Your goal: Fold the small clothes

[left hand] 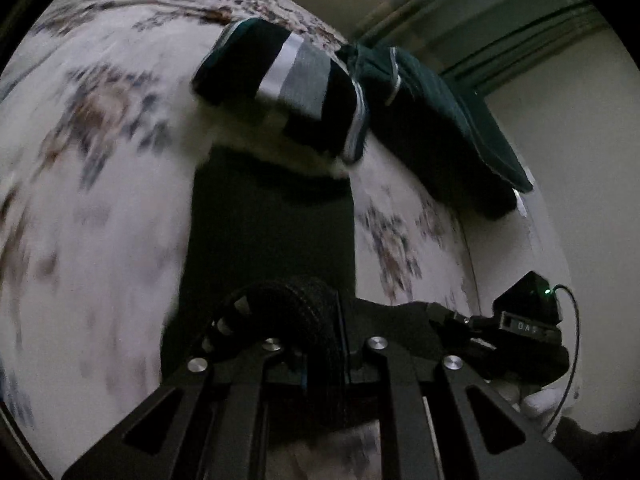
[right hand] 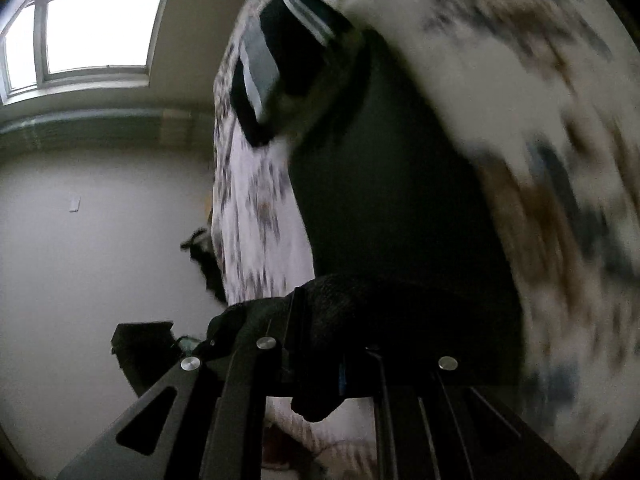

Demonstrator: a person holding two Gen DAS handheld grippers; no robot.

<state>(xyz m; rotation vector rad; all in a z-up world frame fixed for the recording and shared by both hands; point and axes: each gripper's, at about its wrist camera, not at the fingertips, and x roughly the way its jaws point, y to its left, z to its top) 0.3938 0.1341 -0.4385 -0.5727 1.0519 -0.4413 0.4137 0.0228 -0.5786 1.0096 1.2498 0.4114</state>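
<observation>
A dark green garment (left hand: 272, 232) hangs stretched over the flowered bedspread (left hand: 100, 160), held at two spots along one edge. My left gripper (left hand: 340, 320) is shut on a bunched part of that edge. In the left wrist view my right gripper (left hand: 528, 320) grips the same edge at the right. In the right wrist view the garment (right hand: 400, 200) runs up from my right gripper (right hand: 320, 344), which is shut on its dark cloth. The left gripper's body (right hand: 144, 344) shows at lower left there. Both views are blurred by motion.
A folded dark garment with grey and white stripes (left hand: 288, 80) (right hand: 280, 48) lies at the far side of the bedspread (right hand: 520, 80). Beside it lies another dark green garment (left hand: 432, 120). A pale wall and a window (right hand: 100, 24) stand beyond the bed's edge.
</observation>
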